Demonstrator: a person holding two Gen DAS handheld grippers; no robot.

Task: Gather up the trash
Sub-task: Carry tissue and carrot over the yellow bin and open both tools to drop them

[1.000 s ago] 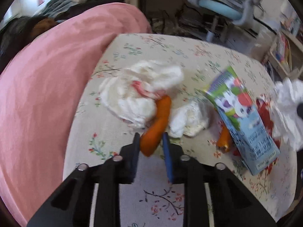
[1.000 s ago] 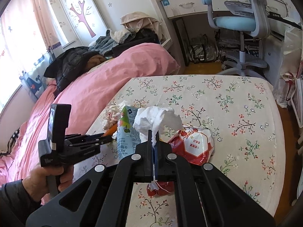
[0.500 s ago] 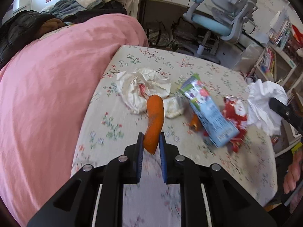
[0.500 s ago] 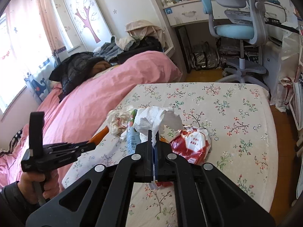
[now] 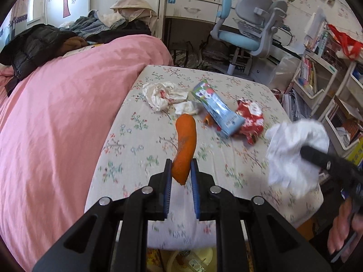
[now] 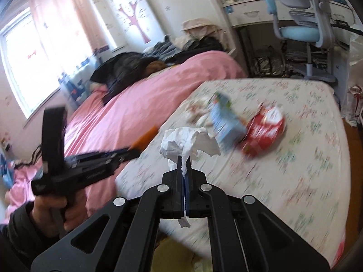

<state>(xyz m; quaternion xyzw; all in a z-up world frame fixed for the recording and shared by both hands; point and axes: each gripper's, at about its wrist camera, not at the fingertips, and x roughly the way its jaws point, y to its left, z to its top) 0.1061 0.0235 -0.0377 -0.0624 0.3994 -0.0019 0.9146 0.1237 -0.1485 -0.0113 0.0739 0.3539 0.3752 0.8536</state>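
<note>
While its lower end is clamped between the blue pads, an orange peel (image 5: 185,146) is held upright in the left gripper (image 5: 180,172), the rest of it standing out past the fingertips above the floral sheet (image 5: 136,149). A crumpled white tissue (image 6: 188,141) is pinched in the fully closed jaws of the right gripper (image 6: 184,162), most of it bunched beyond the tips and a small shred hanging below them. Both pieces are held off the bed. Farther out on the sheet, a blue carton (image 5: 217,111) is seen lying flat, with a red wrapper (image 5: 250,119) touching its right side and a small orange scrap (image 5: 207,120) tucked against its left edge. Two more white wads (image 5: 164,95) are left beyond the peel, beside the carton. A pink duvet (image 5: 56,113) is spread along the left edge of the sheet. From the right wrist view, the left gripper is seen gripped by a hand (image 6: 53,210) in a dark sleeve. A blue chair (image 5: 247,31) is seen at the far end of the room.
</note>
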